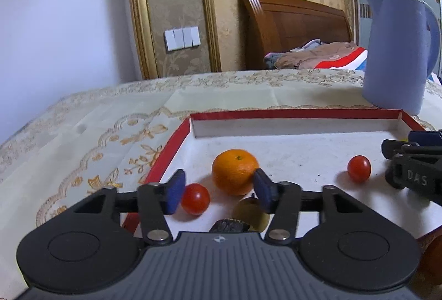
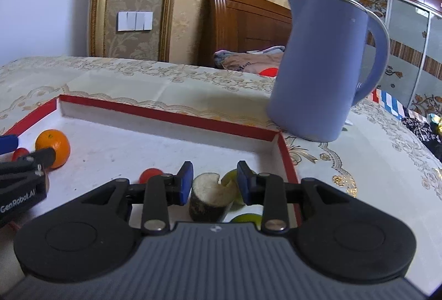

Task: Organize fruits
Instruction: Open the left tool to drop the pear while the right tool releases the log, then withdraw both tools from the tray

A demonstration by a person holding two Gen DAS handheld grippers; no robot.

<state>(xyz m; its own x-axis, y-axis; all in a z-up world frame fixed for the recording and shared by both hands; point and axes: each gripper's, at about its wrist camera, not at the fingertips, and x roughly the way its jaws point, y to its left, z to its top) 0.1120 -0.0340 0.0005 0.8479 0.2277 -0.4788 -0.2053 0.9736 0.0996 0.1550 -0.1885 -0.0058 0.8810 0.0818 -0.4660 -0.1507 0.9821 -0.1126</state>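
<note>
Left wrist view: left tongs (image 1: 218,190) are hanging spread over the near-left part of the tray (image 1: 301,114), pinching nothing; a tomato (image 1: 195,199) is lying just inside the left pad, an orange (image 1: 235,171) is sitting beyond the gap, and a yellowish fruit (image 1: 250,213) and a dark piece are lying low between the pads, partly hidden by the tongs body.
Right wrist view: right tongs (image 2: 215,182) are sitting narrowly apart around a cane stub (image 2: 208,197), dark bark, pale cut top; the left pad is looking pressed to it, contact on the right pad I cannot tell. Green fruit (image 2: 234,184) is crowding just behind and right of the stub.
Fruit location: all of it is lying inside the tray; a second tomato (image 1: 359,168) is sitting alone toward the right, near the right tongs.
Step, judged: left side is freeing up for another pick; right side is gripping or settling the stub.
Doing it well: keeping pads square on the stub's bark, lifting straight so the green fruit is not being dragged; round fruit is likely rolling if nudged.
Edges: red rim is running just right of the right tongs, close; left rim is lying near the left tongs.
Open room: tray middle and far end are lying bare, giving clear travel.
Hazard: kettle (image 2: 326,67) is standing on the surface just beyond the far right corner; both tongs are working near each other.
</note>
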